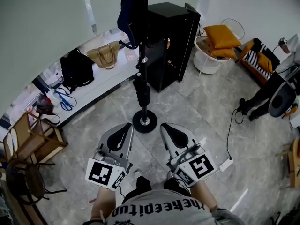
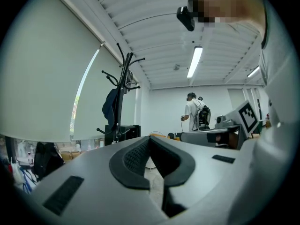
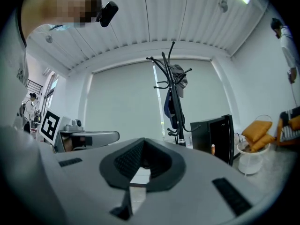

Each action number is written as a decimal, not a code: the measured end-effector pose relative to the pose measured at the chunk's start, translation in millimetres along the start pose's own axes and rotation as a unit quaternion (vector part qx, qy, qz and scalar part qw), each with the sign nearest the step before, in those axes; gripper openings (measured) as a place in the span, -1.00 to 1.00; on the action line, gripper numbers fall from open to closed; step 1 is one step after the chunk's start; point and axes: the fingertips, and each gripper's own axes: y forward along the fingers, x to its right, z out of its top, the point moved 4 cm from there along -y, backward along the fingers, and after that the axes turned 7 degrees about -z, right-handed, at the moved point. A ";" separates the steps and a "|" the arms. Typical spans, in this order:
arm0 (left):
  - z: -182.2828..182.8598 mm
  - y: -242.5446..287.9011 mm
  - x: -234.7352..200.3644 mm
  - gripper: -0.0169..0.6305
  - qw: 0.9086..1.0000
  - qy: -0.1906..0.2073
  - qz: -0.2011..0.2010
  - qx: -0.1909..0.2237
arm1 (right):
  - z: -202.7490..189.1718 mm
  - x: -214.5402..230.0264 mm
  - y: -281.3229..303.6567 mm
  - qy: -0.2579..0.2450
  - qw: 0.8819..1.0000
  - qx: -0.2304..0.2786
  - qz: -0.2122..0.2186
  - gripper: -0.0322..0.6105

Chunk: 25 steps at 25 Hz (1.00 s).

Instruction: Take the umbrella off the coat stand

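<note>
Left gripper (image 1: 124, 131): jaws closed, empty. Stand (image 1: 141, 64) at 12 o'clock, well apart from both grippers. Dark blue umbrella (image 1: 124, 11) hangs off its upper hooks, 9 o'clock side. Right gripper (image 1: 168, 131): jaws closed, empty.

The person holds the grey plastic left tool (image 1: 125, 127) and the grey plastic right tool (image 1: 165, 127) side by side, low in front of the body, both pointing level, each with its black-padded jaws pressed together on nothing.
</note>
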 end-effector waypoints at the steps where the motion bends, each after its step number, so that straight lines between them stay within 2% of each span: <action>1: -0.4 -0.2 -4.4 -0.90 1.000 -0.001 -0.004 0.000 | -0.8 -1.6 2.5 0.000 1.000 0.000 -0.006 -0.87; 8: -4.4 -2.3 -27.7 -0.90 0.999 -0.004 -0.031 -0.003 | -6.6 -10.9 13.8 0.004 0.999 0.001 -0.046 -0.87; 25: -14.0 -11.4 -58.1 -0.90 0.998 -0.011 -0.060 -0.009 | -8.5 -27.9 31.4 -0.003 0.996 0.000 -0.091 -0.86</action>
